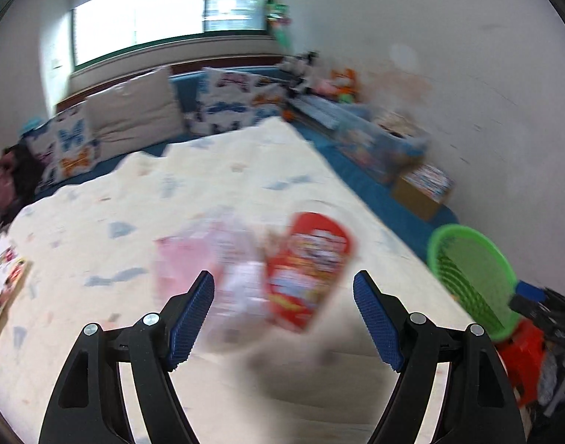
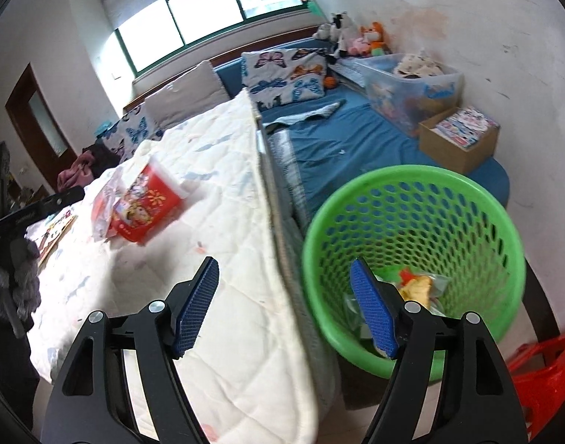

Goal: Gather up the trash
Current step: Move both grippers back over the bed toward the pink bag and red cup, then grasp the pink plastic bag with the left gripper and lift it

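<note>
A red snack tub (image 1: 308,270) lies on its side on the cream mattress (image 1: 171,192), with a crumpled clear-pink wrapper (image 1: 204,259) touching its left side. My left gripper (image 1: 284,318) hovers just short of both, open and empty; this view is motion-blurred. In the right wrist view the same tub (image 2: 145,203) and wrapper (image 2: 103,199) lie further up the mattress (image 2: 223,222). My right gripper (image 2: 284,296) is open and empty, straddling the mattress edge and the green mesh basket (image 2: 412,174). Some wrappers (image 2: 417,285) lie in the basket's bottom.
The green basket (image 1: 471,277) stands on the floor beside the mattress. A blue bed (image 2: 338,140) behind it carries a clear storage bin (image 2: 412,85), a cardboard box (image 2: 460,140) and pillows. A red stool (image 2: 541,377) stands at lower right. A picture book (image 1: 4,281) lies on the mattress's left.
</note>
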Tool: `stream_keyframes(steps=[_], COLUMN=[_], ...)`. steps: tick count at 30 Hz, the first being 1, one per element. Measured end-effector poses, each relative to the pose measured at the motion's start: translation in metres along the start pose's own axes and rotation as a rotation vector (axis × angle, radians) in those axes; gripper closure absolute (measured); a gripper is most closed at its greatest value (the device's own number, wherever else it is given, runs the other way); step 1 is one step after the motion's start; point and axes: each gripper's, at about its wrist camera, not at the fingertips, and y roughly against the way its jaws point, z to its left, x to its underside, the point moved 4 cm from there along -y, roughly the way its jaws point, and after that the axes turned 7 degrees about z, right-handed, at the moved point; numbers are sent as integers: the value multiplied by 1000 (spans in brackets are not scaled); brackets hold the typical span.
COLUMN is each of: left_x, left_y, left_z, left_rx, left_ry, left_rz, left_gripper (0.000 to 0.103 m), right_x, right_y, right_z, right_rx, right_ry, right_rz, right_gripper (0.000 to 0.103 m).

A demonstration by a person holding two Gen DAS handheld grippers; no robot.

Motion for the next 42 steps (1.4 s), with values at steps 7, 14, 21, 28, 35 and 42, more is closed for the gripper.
stream_keyframes(steps=[7, 14, 21, 28, 35, 42], left_x=[6, 6, 6, 8, 10, 11], left_y=[-23, -48, -63, -66, -60, -53], left_z=[53, 68, 78, 82, 82, 82], left_rx=[-33, 12, 92, 173, 208, 211], left_ry=[62, 77, 122, 138, 126, 119], left_rz=[54, 99, 121, 114, 97, 79], left_gripper=[24, 19, 19, 38, 54, 66], right_x=[-7, -14, -16, -18, -22, -28], right_y=[-17, -37, -55, -69, -80, -87], right_z=[34, 64, 88, 107, 124, 139], right_rx=[-44, -77, -102, -115, -132, -158], right_ry=[48, 79, 105, 122, 138, 145], right_rz=[30, 64, 102, 127, 137, 142], right_gripper=[29, 29, 29, 29, 29, 28])
